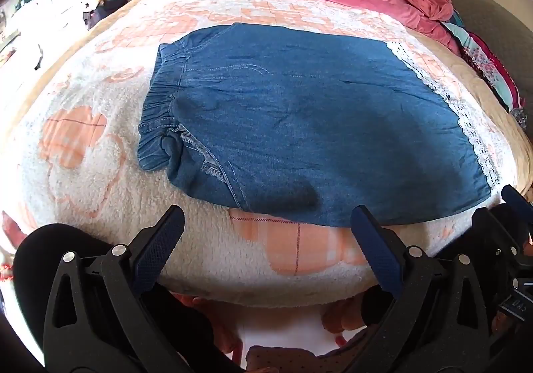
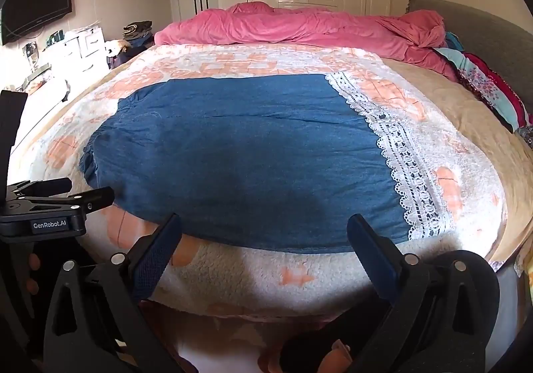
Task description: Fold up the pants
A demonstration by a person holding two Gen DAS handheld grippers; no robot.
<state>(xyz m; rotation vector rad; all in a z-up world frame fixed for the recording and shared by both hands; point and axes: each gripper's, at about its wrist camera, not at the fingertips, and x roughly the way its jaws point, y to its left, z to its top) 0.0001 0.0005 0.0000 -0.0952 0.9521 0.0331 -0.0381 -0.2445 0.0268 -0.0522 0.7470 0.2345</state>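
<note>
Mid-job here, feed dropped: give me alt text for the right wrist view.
Blue denim pants with a white lace hem lie flat on a fleecy peach-and-white blanket covering the bed. The right gripper hovers at their near edge, jaws wide open and empty; a crumpled pink duvet lies beyond.

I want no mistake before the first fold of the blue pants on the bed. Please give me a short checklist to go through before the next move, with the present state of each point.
1. Pants lie spread flat on the blanket: ok, only small wrinkles.
2. Left gripper has jaws wide open, nothing between them: ok.
3. Right gripper has jaws wide open, nothing between them: ok.
4. Both grippers are at the near edge of the pants, not gripping it: ok.
5. Lace hem lies flat, to the right: ok.
6. Elastic waistband lies flat: not ok, bunched and partly turned over.
</note>
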